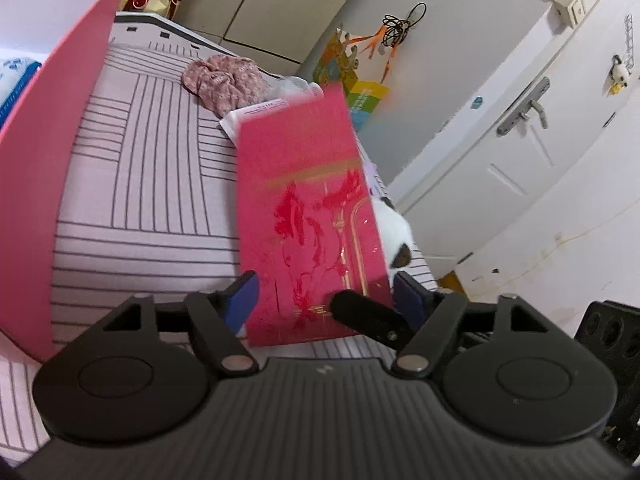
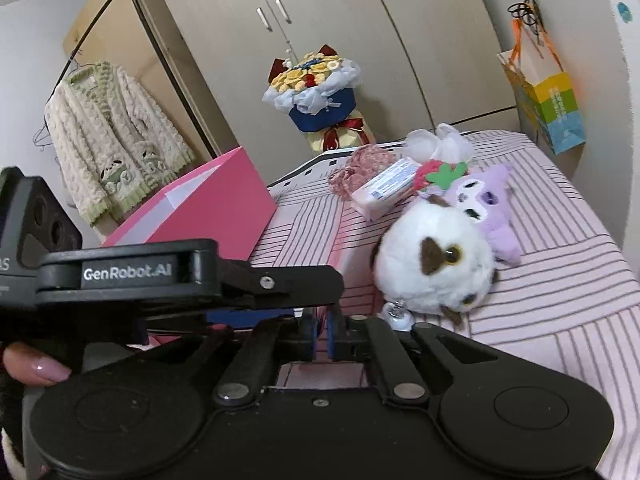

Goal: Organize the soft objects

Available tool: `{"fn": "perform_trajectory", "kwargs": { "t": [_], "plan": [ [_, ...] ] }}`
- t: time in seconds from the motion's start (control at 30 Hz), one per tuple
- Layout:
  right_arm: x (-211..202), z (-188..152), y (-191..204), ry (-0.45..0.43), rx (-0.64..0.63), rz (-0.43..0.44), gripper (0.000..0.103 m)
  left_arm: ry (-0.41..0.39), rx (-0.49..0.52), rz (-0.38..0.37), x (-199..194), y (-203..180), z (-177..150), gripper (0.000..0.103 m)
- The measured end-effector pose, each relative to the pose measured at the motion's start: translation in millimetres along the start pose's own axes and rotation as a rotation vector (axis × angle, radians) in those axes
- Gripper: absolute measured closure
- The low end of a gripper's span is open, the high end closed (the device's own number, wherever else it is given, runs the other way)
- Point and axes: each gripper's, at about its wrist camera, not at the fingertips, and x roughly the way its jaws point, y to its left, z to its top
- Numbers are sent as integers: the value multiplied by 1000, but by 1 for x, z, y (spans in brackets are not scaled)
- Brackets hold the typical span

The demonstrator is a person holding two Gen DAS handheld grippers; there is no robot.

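The red envelope (image 1: 308, 220) stood at the left view's centre, long axis running up-frame, between the left gripper's (image 1: 326, 292) parted fingers. The right gripper (image 2: 322, 332), nearer, pinched its lower edge; the pink box (image 1: 52, 152) lay at left.

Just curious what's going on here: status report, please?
Right gripper shut on red envelope. Left gripper open around it. White plush lies close by.

Black hand-held gripper (image 2: 320, 330), blue pads, silver rivets.
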Motion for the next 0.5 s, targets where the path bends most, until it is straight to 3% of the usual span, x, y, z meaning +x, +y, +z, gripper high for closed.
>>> {"fn": "perform_trajectory", "kwargs": {
  "t": [0.13,0.5],
  "plan": [
    [-13,-3,-14,12,84,37,101,11,-5,-38,5,-2,-3,24],
    [-18,-11,-41,23,156,15,96,4,-94,25,30,10,-5,18]
  ]
}}
